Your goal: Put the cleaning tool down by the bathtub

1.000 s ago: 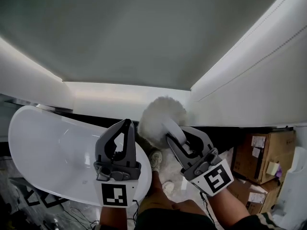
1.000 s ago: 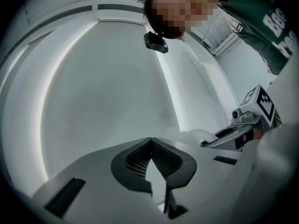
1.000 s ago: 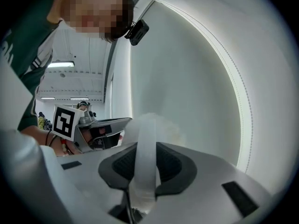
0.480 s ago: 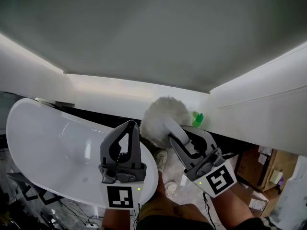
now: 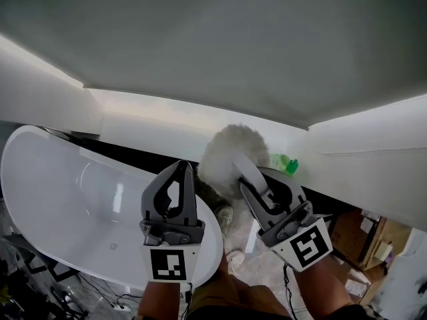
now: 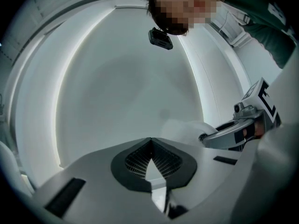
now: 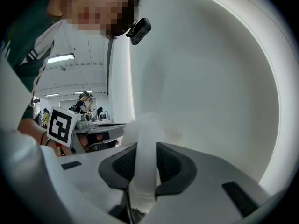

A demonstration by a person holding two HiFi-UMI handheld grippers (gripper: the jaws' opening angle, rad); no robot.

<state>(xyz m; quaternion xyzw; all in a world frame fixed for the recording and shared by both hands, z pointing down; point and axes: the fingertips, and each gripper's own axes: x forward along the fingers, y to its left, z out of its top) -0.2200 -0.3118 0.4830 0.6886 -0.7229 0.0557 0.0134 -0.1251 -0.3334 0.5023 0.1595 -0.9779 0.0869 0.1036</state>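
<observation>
The cleaning tool is a fluffy white round head [image 5: 230, 153] on a white handle [image 7: 146, 155]. My right gripper [image 5: 248, 179] is shut on that handle, and the head sticks out beyond its jaws, held up in the air to the right of the white bathtub [image 5: 60, 199]. In the right gripper view the handle runs straight up between the dark pads [image 7: 122, 164] of the right gripper [image 7: 145, 164]. My left gripper [image 5: 181, 167] hangs over the tub's right end. Its jaws meet at the tips with nothing in them, as the left gripper view [image 6: 150, 141] also shows. The tool's head [image 6: 184, 129] shows faintly there too.
A green bottle [image 5: 285, 163] stands on the white ledge [image 5: 160, 129] behind the tool. Cardboard boxes [image 5: 377, 235] sit on the floor at the lower right. A shoe [image 5: 224, 217] of the person is on the floor between the grippers. White wall panels fill the top.
The view has swung: the tub has slid left and down, the boxes have moved off to the lower right, and the green bottle has come into sight. Both grippers keep their hold and spacing.
</observation>
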